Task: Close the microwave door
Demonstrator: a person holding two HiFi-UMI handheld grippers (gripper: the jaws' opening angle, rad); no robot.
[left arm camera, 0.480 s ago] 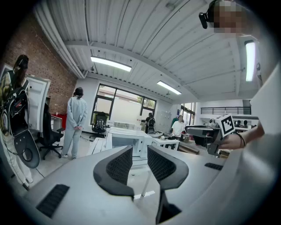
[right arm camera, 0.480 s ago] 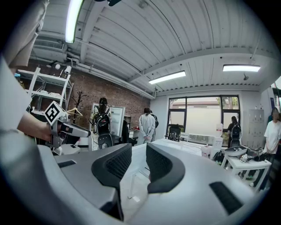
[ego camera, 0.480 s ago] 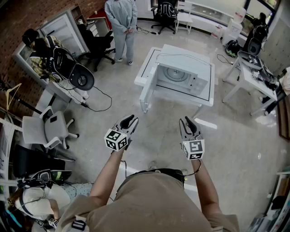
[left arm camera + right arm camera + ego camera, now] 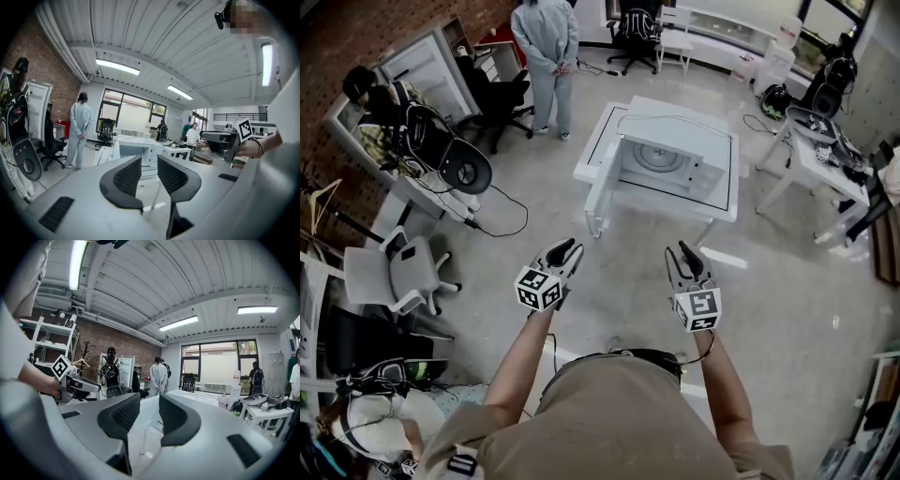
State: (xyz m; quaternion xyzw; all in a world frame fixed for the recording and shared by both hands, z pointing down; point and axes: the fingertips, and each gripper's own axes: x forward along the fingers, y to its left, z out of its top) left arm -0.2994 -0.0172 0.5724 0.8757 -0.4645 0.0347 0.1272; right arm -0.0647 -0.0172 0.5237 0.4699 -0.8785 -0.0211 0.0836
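Observation:
A white microwave (image 4: 675, 157) stands on a low white table (image 4: 722, 208) across the floor ahead of me. Its door (image 4: 602, 190) hangs open at the left side, and the cavity with the round turntable shows. In the left gripper view the microwave (image 4: 135, 151) sits small beyond the jaws. My left gripper (image 4: 565, 251) and right gripper (image 4: 684, 258) are held in front of my body, well short of the table, both pointing toward it. Each one is open, with a narrow gap between the pads and nothing inside.
A person in grey (image 4: 547, 47) stands beyond the table at the back left. Office chairs (image 4: 398, 267) and a cluttered desk (image 4: 441, 159) line the left. A white side table (image 4: 811, 159) with gear is at the right. A black cable (image 4: 502, 220) trails on the floor.
The room has slid slightly in the head view, with the microwave a little higher and further left. Both grippers keep the same pose and opening.

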